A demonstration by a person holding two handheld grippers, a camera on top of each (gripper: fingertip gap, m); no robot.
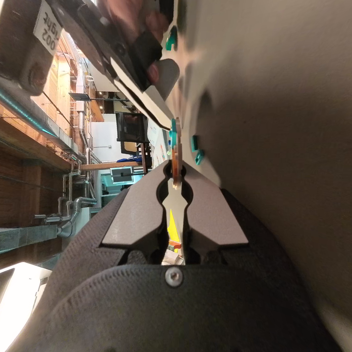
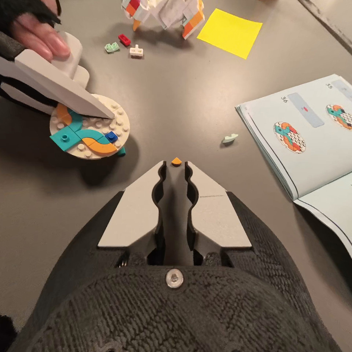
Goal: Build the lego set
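Right wrist view: on the grey table (image 2: 190,99) an open instruction booklet (image 2: 304,144) lies to the right, a yellow square of paper (image 2: 230,32) at the far right, and a white and orange built model (image 2: 163,13) at the far edge. Near the model sit a red brick (image 2: 124,39), a pale green piece (image 2: 112,47) and a white piece (image 2: 136,51); another pale green piece (image 2: 229,138) lies near the booklet. The right gripper (image 2: 175,163) stands slightly open with nothing held, and a small orange tile (image 2: 176,161) lies on the table just beyond its tips, in line with the gap. To the left, the left gripper (image 2: 106,116) clamps the round white plate (image 2: 118,122) with teal and orange curved tiles and a blue stud; a hand (image 2: 38,36) holds it.

Left wrist view: the scene is turned sideways. The left gripper (image 1: 176,169) is nearly closed on the plate's (image 1: 177,167) edge. The right gripper (image 1: 162,122) reaches in from above, and two teal pieces (image 1: 197,150) lie on the table nearby.
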